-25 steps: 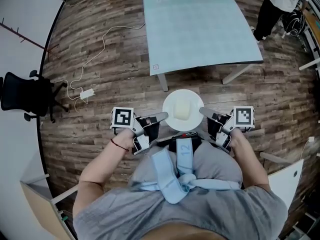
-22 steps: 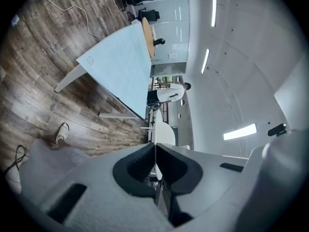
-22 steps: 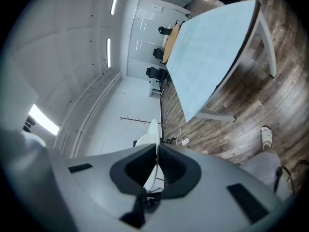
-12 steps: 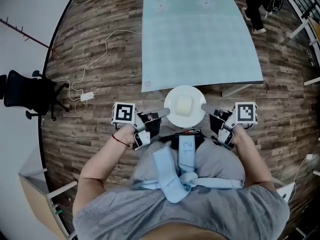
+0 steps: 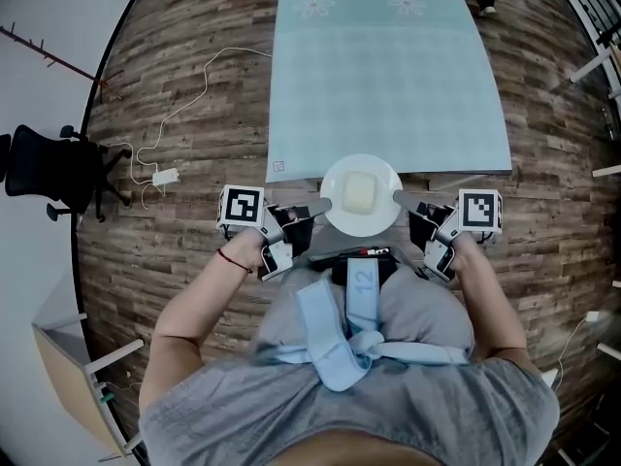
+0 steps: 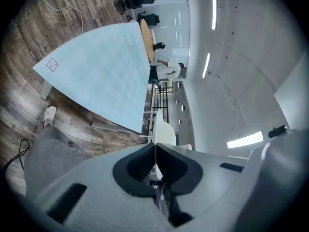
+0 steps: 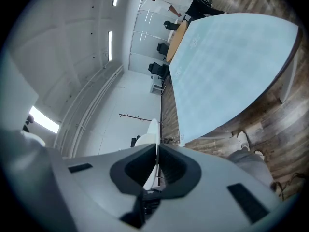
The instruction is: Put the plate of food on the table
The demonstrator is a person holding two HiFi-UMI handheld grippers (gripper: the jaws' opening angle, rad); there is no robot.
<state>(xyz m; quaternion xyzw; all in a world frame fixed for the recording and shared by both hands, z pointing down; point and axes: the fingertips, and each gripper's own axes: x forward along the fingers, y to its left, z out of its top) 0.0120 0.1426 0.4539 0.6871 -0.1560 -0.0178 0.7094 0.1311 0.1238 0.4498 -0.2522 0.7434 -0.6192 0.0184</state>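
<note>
Blue table waits ahead; left gripper and right gripper carry the plate, pinching its rim; lower it next

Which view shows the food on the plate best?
Head view: it looks down on the pale food centred on the white plate. Both gripper views catch the plate only edge-on between their jaws, so the food is hidden.

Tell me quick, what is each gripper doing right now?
Left gripper: shut on the plate, at its left rim.
Right gripper: shut on the plate, at its right rim.
</note>
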